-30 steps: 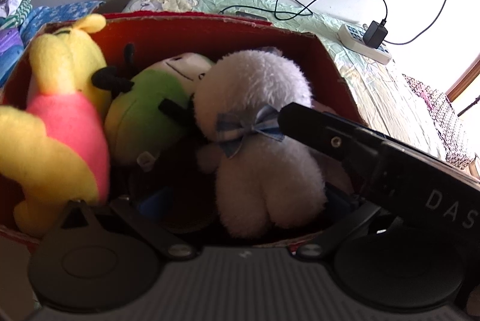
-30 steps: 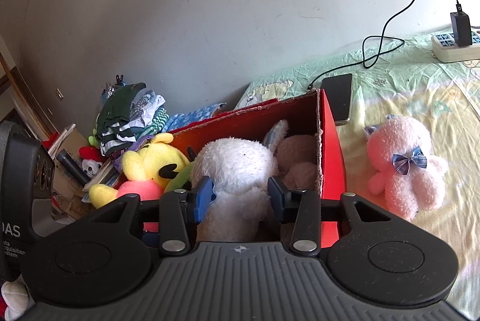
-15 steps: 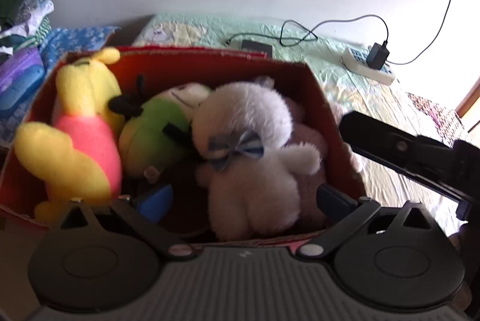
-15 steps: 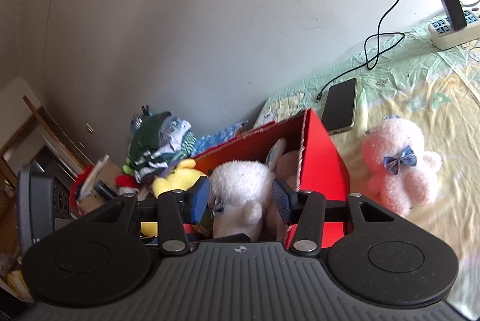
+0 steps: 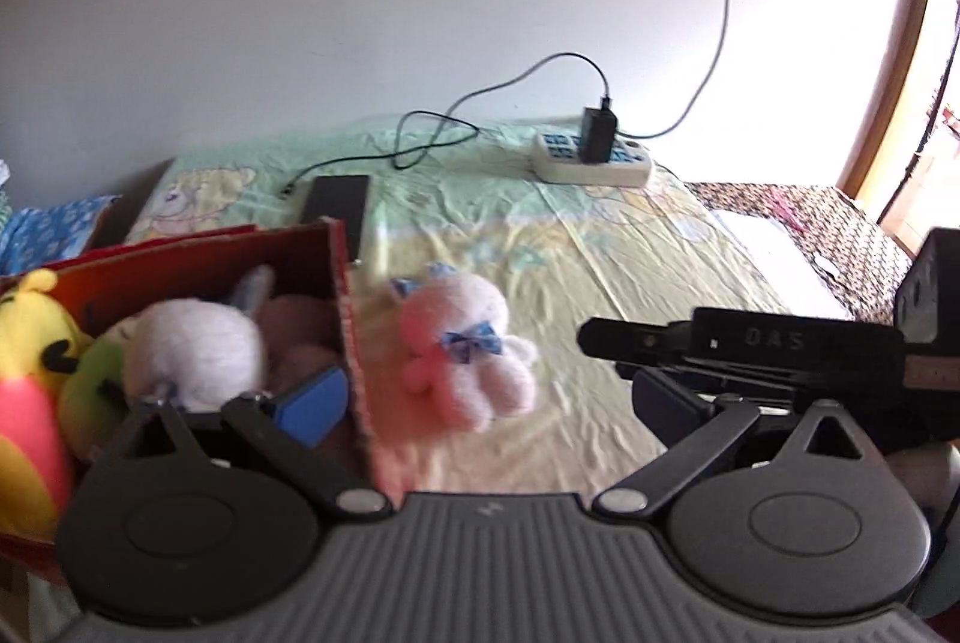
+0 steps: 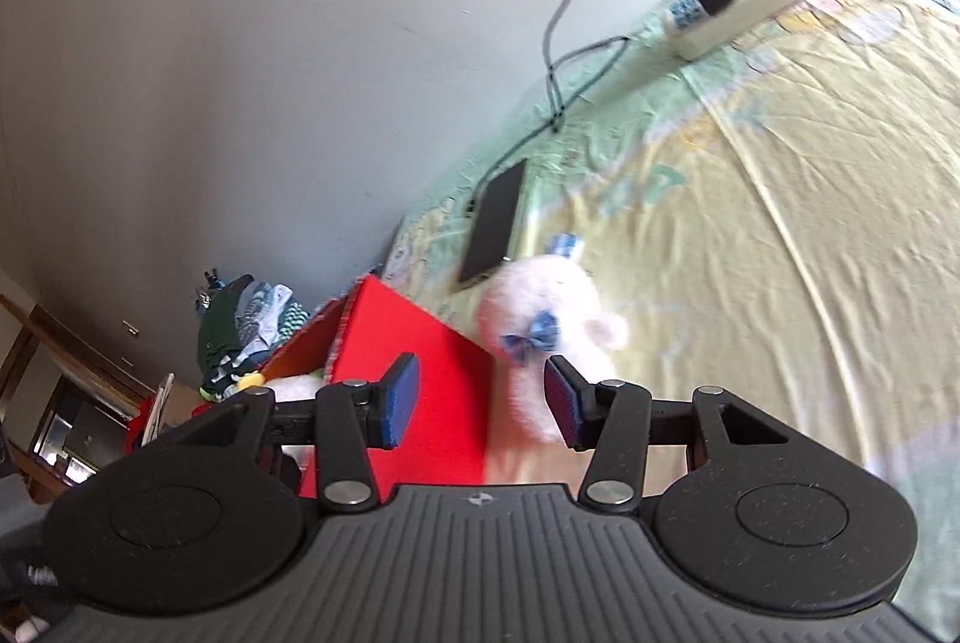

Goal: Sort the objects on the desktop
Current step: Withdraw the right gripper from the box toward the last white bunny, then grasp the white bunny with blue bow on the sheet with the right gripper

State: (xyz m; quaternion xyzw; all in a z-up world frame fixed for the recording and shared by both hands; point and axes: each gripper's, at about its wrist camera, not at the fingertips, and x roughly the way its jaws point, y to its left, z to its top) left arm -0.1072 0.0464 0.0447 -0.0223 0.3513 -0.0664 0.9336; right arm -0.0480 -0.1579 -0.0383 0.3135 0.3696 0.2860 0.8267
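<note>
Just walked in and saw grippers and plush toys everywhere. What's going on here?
A person with a handheld gripper in each hand is sorting plush toys into a red box on a bed. Several toys, including a white plush and a yellow one, already sit inside. A pink plush with a blue bow lies on the sheet beside the box. The right gripper is open, pointed at it; the left gripper is open and empty too.

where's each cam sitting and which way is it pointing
Left wrist: on the left gripper, level over the bed, facing the wall; open fingers, right gripper at right.
Right wrist: on the right gripper, tilted, aimed at the pink plush; open fingers.
Shared: pink plush, red box, phone, power strip.
</note>
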